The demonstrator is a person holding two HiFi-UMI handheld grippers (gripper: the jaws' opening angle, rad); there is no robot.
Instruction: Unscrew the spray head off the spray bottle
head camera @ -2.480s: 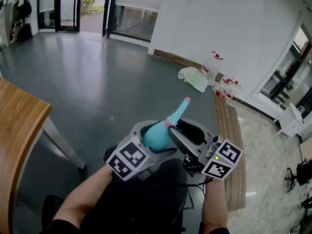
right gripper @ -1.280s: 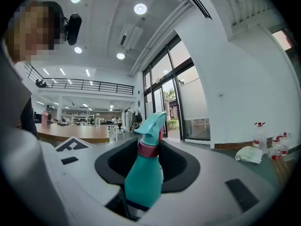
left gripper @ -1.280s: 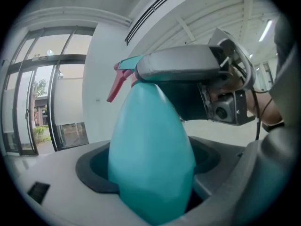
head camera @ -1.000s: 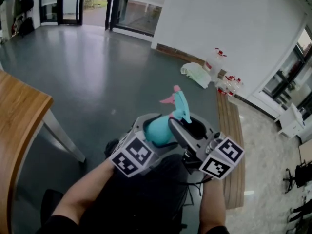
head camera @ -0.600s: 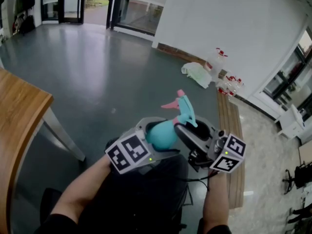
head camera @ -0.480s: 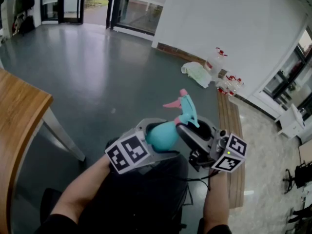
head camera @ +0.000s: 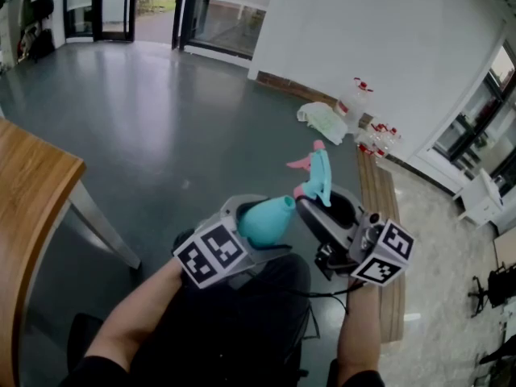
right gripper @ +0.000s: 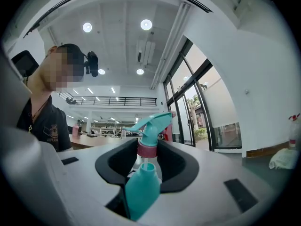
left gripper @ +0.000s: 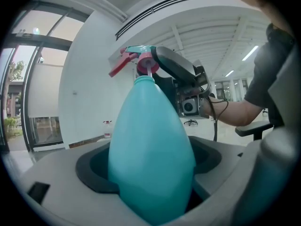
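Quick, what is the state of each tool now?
Left tool: closed on the bottle.
Right tool: closed on the spray head.

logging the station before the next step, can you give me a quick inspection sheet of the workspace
surface: wooden table at the left edge; the work is held in the air over the grey floor
job's things: teal spray bottle; spray head lifted off it, its thin tube running down into the bottle
clutter: red-capped bottles and a white bag by the wall
grippers: left gripper jaws shut on the spray bottle; right gripper jaws shut on the spray head at its pink collar
cables: black cable hanging from the right gripper
surroundings: glass doors, white wall, wooden bench
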